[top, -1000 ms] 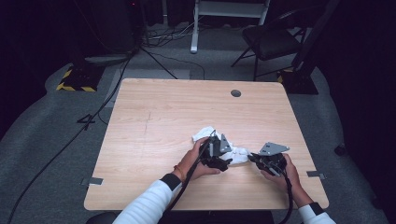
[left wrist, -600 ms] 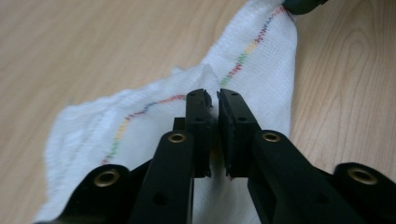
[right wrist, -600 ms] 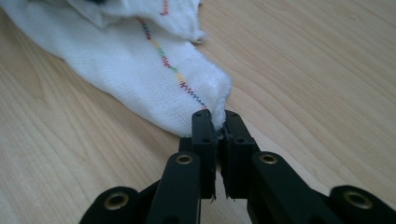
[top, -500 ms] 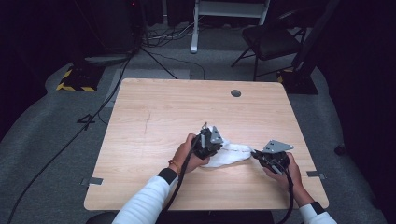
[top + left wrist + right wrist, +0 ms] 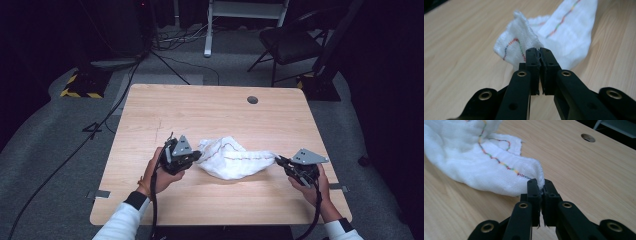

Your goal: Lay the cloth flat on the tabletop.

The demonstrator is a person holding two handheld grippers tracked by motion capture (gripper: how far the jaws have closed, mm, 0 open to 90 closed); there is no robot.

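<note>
- two tongs now sit well apart on the surface [image 5: 150, 115], where half a second ago they were close together; the left tongs [image 5: 196, 156] have swung out to the person's left and the right tongs [image 5: 278, 160] stay near the right edge.
- between them the white cloth [image 5: 231, 157] has gone from a bunched heap to a longer band, its bulk nearer the left tongs and a thinner tail running to the right tongs.
- at the left tongs [image 5: 539, 53], the jaws are pressed together on a corner of the cloth [image 5: 566, 32], with the stitched hem rising just beyond the tips.
- at the right tongs [image 5: 540, 185], the jaws are likewise pinched on a hemmed corner, and the cloth [image 5: 469, 165] spreads away ahead and to the left.
- judged from this, the spreading is under way: both corners are held, but the middle sags in folds, so more outward pull seems needed before it lies flat.
</note>
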